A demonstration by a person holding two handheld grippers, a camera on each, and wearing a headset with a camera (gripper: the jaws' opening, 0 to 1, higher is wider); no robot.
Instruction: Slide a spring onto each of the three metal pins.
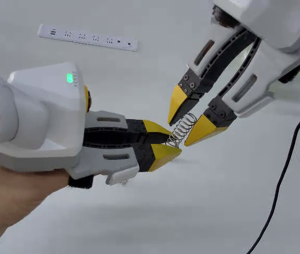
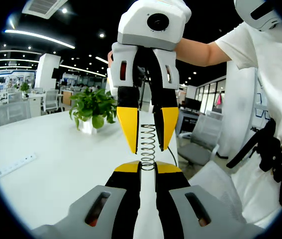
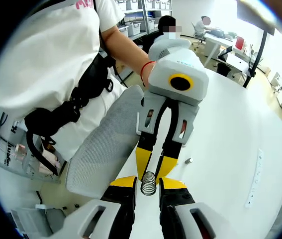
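A small metal spring (image 1: 183, 128) hangs in the air between the two grippers. My left gripper (image 1: 166, 145), held low on the left, is shut; its yellow tips pinch the spring's lower end, where a thin metal pin seems to sit, mostly hidden. My right gripper (image 1: 190, 120) reaches down from the upper right with a yellow finger on each side of the spring's upper coils. In the left gripper view the spring (image 2: 147, 146) rises from my own tips between the right gripper's fingers (image 2: 128, 128). The right gripper view shows the spring (image 3: 148, 183) end-on.
A white power strip (image 1: 88, 37) lies at the back left of the white table (image 1: 192, 211). A black cable (image 1: 287, 164) runs down the right side. A potted plant (image 2: 93, 107) stands beyond. A small metal piece (image 3: 189, 160) lies on the table; a grey chair (image 3: 106, 149) stands beside it.
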